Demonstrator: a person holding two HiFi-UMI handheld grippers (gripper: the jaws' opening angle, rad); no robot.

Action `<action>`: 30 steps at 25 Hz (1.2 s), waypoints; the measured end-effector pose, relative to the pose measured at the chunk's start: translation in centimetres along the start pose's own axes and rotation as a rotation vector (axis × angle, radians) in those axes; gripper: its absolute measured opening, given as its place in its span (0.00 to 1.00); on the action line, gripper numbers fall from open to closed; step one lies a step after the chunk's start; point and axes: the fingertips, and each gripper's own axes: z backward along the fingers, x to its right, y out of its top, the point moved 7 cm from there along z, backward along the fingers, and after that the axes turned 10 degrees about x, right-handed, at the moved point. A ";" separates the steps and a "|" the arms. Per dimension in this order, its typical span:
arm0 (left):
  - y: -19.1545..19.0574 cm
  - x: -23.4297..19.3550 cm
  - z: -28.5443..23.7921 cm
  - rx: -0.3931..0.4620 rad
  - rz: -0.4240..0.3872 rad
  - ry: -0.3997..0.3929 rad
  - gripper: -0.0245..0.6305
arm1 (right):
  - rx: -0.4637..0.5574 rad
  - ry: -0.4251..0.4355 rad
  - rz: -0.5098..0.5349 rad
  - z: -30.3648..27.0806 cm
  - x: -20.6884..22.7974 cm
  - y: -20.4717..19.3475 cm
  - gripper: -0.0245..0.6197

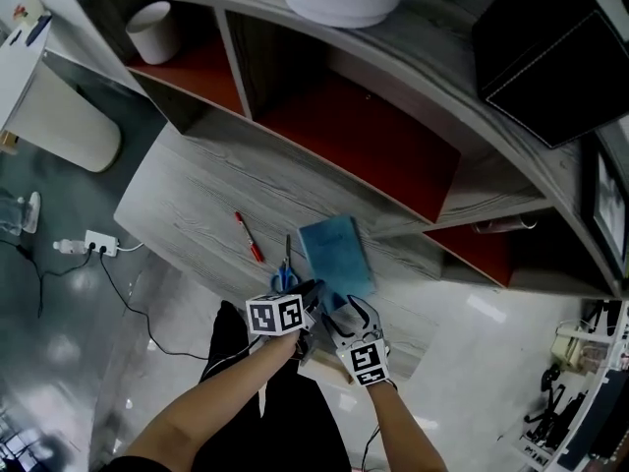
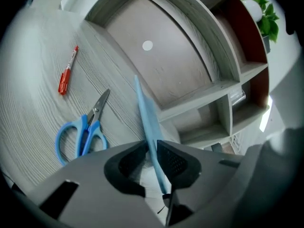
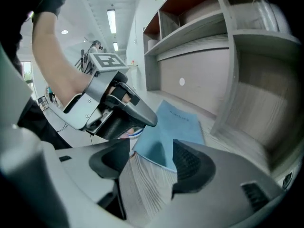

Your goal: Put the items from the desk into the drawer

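- My left claw [image 2: 152,148] pinches the blue notebook [image 2: 146,113] by its near edge, tilting it off the desk [image 2: 38,108] for lifting.
- My right claw [image 3: 152,148] gapes wide beside that edge, empty, probably to steady it.
- Scissors [image 2: 83,129] and red pen [image 2: 67,72] lie alongside on the desk.

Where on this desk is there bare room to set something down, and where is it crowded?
In the head view, bare desk lies left of the red pen and in the strip between pen and shelf unit. The near edge is crowded: scissors, the notebook held by the left gripper, and the open right gripper beside it.
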 end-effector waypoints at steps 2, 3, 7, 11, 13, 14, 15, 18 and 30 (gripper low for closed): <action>0.3 0.0 0.3 0.015 -0.001 0.003 0.16 | 0.032 -0.037 -0.095 1.1 -0.1 -0.2 0.48; 0.5 0.0 0.5 0.015 -0.003 0.010 0.16 | 0.053 -0.064 -0.187 1.7 0.1 -0.5 0.47; 1.1 -0.2 1.1 -0.007 -0.003 0.010 0.12 | 0.122 -0.149 -0.703 3.1 1.0 -3.0 0.47; 1.0 0.0 1.4 -0.016 -0.007 0.005 0.12 | 0.206 -0.148 -1.149 2.2 0.0 -5.1 0.47; 0.9 0.1 1.5 -0.017 0.001 0.006 0.12 | 0.266 -0.135 -1.306 1.3 -0.8 -5.5 0.47; 0.8 0.2 1.5 -0.019 0.004 0.007 0.12 | 0.301 -0.132 -1.375 0.9 -1.1 -5.7 0.47; 0.7 0.2 1.6 -0.022 0.008 0.009 0.12 | 0.339 -0.136 -1.438 0.5 -1.1 -5.9 0.47; 0.1 0.1 1.8 -0.036 0.027 0.019 0.12 | 0.462 -0.168 -1.584 -0.3 -0.6 -6.5 0.47; -2.3 -0.8 2.9 -0.057 0.003 0.006 0.13 | 0.591 -0.180 -1.687 -0.6 0.5 -6.7 0.16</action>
